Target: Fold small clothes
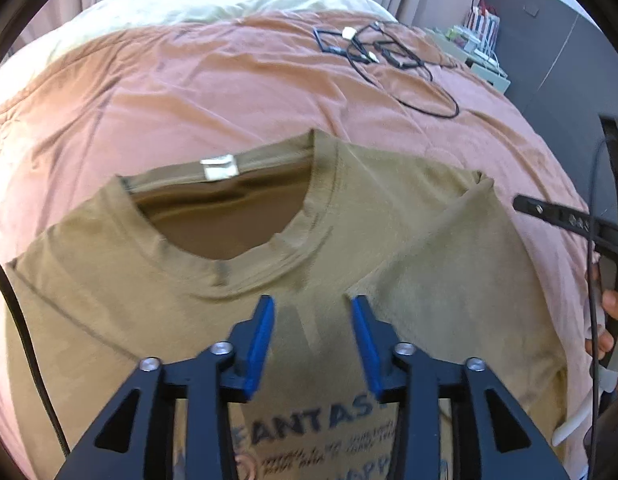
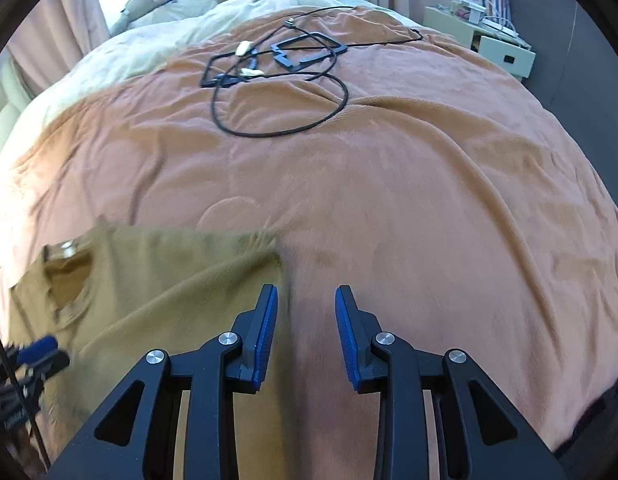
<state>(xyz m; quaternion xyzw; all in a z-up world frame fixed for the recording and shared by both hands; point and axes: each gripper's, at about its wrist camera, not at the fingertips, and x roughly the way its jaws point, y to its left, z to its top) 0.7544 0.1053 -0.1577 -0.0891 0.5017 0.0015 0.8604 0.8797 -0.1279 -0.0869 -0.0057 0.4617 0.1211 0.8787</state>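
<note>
An olive t-shirt (image 1: 189, 300) lies flat on a bed, front up, its neck opening pointing away and a white label (image 1: 217, 167) showing inside the collar. One sleeve (image 1: 449, 264) is folded in over the chest, its edge running just beyond the far jaw tip on that side. Printed lettering (image 1: 309, 428) sits on the chest below the jaws.

The left gripper (image 1: 312, 304) hangs over the chest just below the collar, jaws apart, nothing between them but the shirt's surface beneath; the pads do not press on the cloth.

The right gripper (image 2: 305, 294) hangs past the shirt's side edge, over the orange blanket (image 2: 429, 200). Its jaws stand apart and empty, and the shirt's folded edge lies just beside the left-hand jaw.

In the left wrist view a hand (image 1: 607, 320) holds the right gripper's handle at the frame's edge.

Well beyond both pairs of jaws, a black cable (image 2: 289, 120) loops on the blanket beside a black frame (image 2: 309, 50). Further off is a pale quilt (image 2: 181, 28).
</note>
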